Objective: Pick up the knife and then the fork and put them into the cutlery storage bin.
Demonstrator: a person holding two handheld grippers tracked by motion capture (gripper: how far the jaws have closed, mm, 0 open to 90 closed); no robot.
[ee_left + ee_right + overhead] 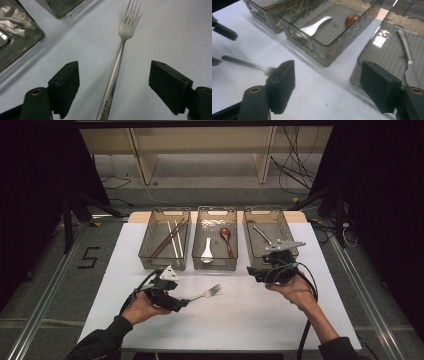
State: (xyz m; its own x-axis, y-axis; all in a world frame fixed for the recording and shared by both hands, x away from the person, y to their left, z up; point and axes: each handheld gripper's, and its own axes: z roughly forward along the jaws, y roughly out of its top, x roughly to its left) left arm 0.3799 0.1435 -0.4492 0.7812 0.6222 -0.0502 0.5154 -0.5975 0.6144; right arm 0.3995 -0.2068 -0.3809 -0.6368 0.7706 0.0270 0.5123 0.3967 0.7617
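A steel fork (205, 294) lies on the white mat, tines toward the bins. My left gripper (180, 303) is low over its handle. In the left gripper view the fork (120, 52) runs up between the jaws of the left gripper (115, 67), which stand wide and clear of it on both sides. My right gripper (255, 272) hovers at the near corner of the right bin (250, 235). It is open with nothing between the jaws in the right gripper view (327, 66), where the fork (249, 64) lies far left.
Three clear bins stand in a row at the back of the mat (240, 320). The left bin (162, 264) holds chopsticks (170, 237). The middle bin (214, 266) holds a white spoon (207, 251) and a red-brown spoon (226, 237). A metal utensil (408, 57) lies in the right bin.
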